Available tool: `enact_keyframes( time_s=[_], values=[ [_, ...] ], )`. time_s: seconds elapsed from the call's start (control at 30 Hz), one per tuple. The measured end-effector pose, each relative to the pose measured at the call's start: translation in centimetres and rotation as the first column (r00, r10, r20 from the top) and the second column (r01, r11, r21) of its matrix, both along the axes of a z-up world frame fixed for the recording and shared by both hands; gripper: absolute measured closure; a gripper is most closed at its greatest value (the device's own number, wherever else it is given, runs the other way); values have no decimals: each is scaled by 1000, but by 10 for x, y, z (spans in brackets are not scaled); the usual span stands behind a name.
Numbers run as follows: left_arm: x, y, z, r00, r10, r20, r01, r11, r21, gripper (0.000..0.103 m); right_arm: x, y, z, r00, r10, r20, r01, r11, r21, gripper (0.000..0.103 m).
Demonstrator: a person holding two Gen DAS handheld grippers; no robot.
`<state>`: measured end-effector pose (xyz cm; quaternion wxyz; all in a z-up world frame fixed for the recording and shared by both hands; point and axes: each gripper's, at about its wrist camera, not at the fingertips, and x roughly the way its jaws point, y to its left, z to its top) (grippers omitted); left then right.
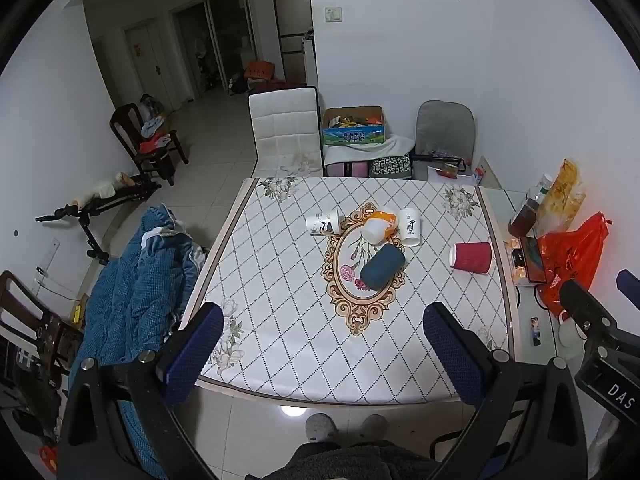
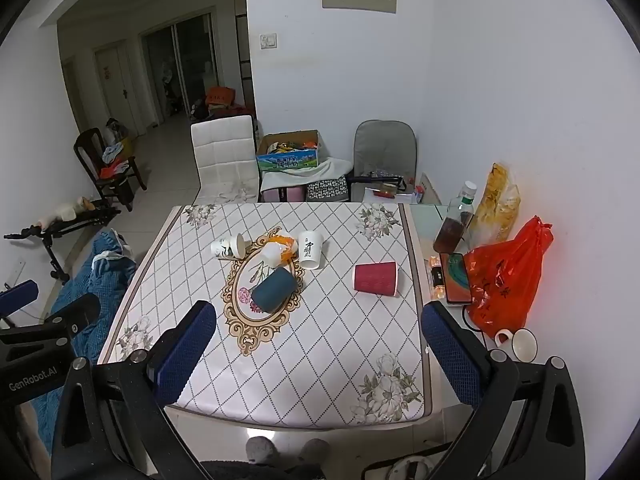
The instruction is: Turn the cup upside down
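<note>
The left gripper [image 1: 323,344] and the right gripper [image 2: 319,344] both hang above the near edge of the table [image 2: 328,360], with jaws spread wide and nothing between them. They are well apart from the cups.

Five cups are on the table, and the task does not say which one is meant. The red cup [image 2: 375,278] lies on its side, alone, near the right edge. The blue cup [image 2: 274,290] also lies on its side, in the middle. Beyond it are an orange cup [image 2: 280,250] and two white cups [image 2: 228,247] [image 2: 311,249], very close together.

In my judgement a lying cup may roll away when one finger touches it first, and the red cup could go over the edge. Paper walls may also crush under a strong squeeze. Reaching into the group may knock its neighbours.

The cloth [image 1: 280,280] is smooth, with a diamond pattern. To the right, against the wall, are a phone [image 2: 455,278], a bottle [image 2: 456,220] and a red bag [image 2: 508,276]. Behind the table stand chairs [image 2: 224,156] and a box [image 2: 288,152].
</note>
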<state>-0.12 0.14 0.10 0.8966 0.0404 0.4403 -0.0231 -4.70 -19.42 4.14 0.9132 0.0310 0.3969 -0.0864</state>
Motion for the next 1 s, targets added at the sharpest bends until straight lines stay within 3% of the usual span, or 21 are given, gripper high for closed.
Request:
enact_keyframes(
  time_s=[0.67,0.77,0.93,1.0],
  values=[
    [0,-2,-2,1000,7,-1,-7,1000,0,0,4,-4,-4,1000,4,-6,-4,1000,17,0],
    [13,-30,-13,1000,21,-1,-21,1000,4,0,7,-9,-10,1000,6,-17,-6,1000,26,0],
    [13,-27,-17,998,55,-7,-54,998,24,0,14,-23,-27,999,18,-39,-16,998,53,0],
    [19,-28,-27,996,74,44,-76,997,27,0,19,-29,-37,998,25,-56,-21,998,62,0]
  ],
)
